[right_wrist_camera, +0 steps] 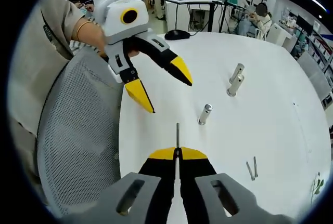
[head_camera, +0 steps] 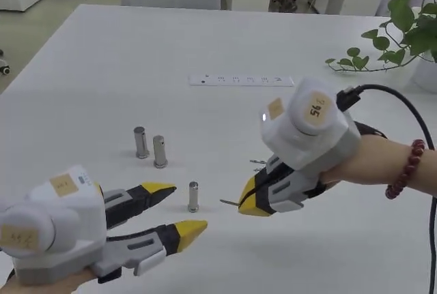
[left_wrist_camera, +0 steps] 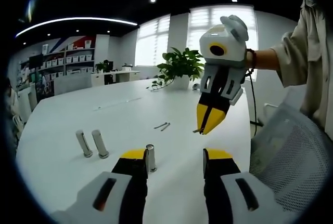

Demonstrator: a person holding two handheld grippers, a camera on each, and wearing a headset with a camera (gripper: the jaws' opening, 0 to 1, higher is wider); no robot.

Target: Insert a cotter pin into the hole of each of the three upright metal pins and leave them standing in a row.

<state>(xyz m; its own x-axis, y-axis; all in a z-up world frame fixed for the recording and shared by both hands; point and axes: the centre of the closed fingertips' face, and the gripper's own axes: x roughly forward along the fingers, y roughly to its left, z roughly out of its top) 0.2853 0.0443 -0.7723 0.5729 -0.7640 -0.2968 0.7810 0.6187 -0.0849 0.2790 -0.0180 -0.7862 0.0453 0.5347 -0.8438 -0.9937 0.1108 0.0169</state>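
Observation:
Three short upright metal pins stand on the white table (head_camera: pixel 89 69): two close together (head_camera: pixel 140 142) (head_camera: pixel 160 151) and one apart, nearer me (head_camera: pixel 193 196). My right gripper (head_camera: pixel 248 203) is shut on a thin cotter pin (head_camera: pixel 229 202) whose tip points at the near pin from the right, a short gap away. In the right gripper view the cotter pin (right_wrist_camera: pixel 177 133) sticks out of the shut jaws toward the near pin (right_wrist_camera: pixel 204 114). My left gripper (head_camera: pixel 179 207) is open just left of that pin; in the left gripper view the near pin (left_wrist_camera: pixel 150 157) stands by the left jaw.
Two spare cotter pins (left_wrist_camera: pixel 161 126) lie on the table beyond the near pin. A white power strip (head_camera: pixel 237 80) lies mid-table. A potted plant (head_camera: pixel 403 28) stands at the far right. A grey mesh chair (right_wrist_camera: pixel 78 146) is at the table's near edge.

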